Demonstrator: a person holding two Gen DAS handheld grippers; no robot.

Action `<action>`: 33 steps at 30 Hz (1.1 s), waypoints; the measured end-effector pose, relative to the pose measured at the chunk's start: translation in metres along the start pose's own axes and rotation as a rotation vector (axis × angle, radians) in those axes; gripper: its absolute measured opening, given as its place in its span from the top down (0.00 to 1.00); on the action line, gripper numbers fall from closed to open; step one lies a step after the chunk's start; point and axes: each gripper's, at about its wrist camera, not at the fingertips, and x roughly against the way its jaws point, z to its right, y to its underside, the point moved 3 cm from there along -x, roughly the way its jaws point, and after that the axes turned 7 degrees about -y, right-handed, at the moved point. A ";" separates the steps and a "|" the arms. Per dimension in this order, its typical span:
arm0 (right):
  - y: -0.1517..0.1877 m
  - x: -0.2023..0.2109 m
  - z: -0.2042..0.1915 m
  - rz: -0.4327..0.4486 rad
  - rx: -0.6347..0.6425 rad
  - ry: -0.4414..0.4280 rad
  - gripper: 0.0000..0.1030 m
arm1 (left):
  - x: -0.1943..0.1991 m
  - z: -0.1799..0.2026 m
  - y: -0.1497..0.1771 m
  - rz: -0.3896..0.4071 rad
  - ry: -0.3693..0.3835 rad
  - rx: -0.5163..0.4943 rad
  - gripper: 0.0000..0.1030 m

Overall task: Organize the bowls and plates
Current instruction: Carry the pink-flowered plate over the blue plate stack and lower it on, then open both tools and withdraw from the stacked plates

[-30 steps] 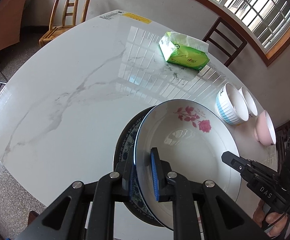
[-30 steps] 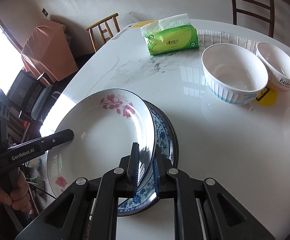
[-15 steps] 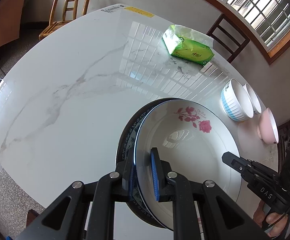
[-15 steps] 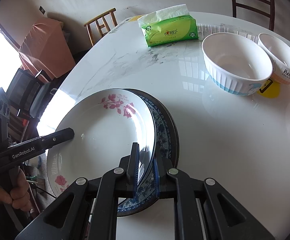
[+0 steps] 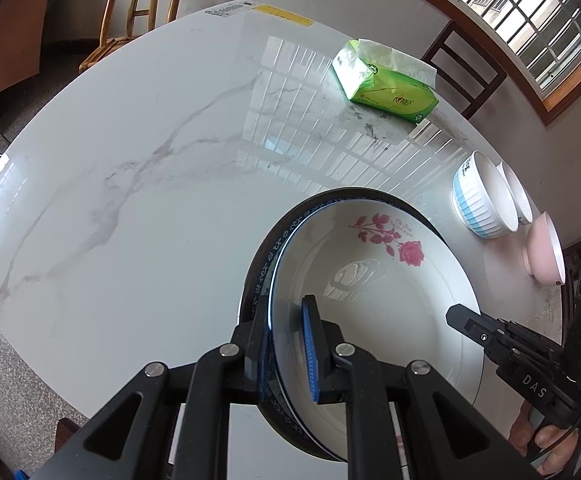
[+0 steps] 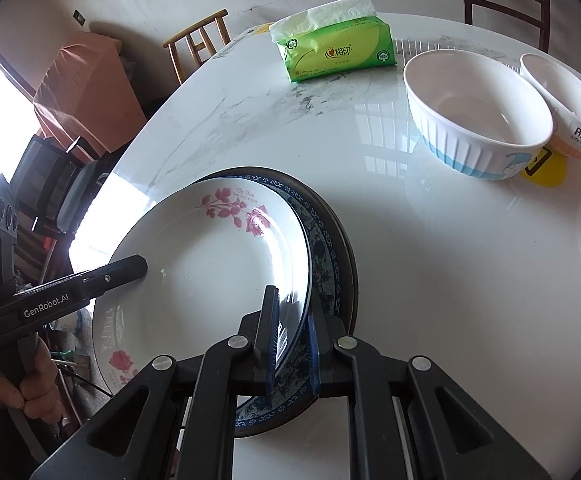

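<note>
While both grippers' fingers (image 5: 310, 356) pinch the rose plate (image 6: 210, 264), bowls (image 6: 478, 120) and tissue pack (image 6: 334, 54) stand apart.

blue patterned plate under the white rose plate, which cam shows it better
The right wrist view: the blue patterned plate shows a broad crescent of its floral rim beside the white rose plate. The left wrist view gives only a thin dark sliver along the rose plate's left edge.

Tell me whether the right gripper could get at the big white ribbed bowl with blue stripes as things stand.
Probably not yet. The right gripper is shut on the white rose-patterned plate, which the left gripper also clamps. The white ribbed bowl with blue stripes stands unobstructed across bare table, once the plate is released.
</note>
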 end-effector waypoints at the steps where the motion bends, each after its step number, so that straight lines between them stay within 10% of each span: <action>1: 0.001 -0.001 0.000 -0.003 0.000 0.000 0.88 | -0.001 0.000 0.000 0.000 0.000 0.000 0.86; 33: -0.001 0.001 -0.002 -0.039 0.030 0.051 0.81 | 0.009 0.015 -0.005 0.039 -0.140 -0.128 0.84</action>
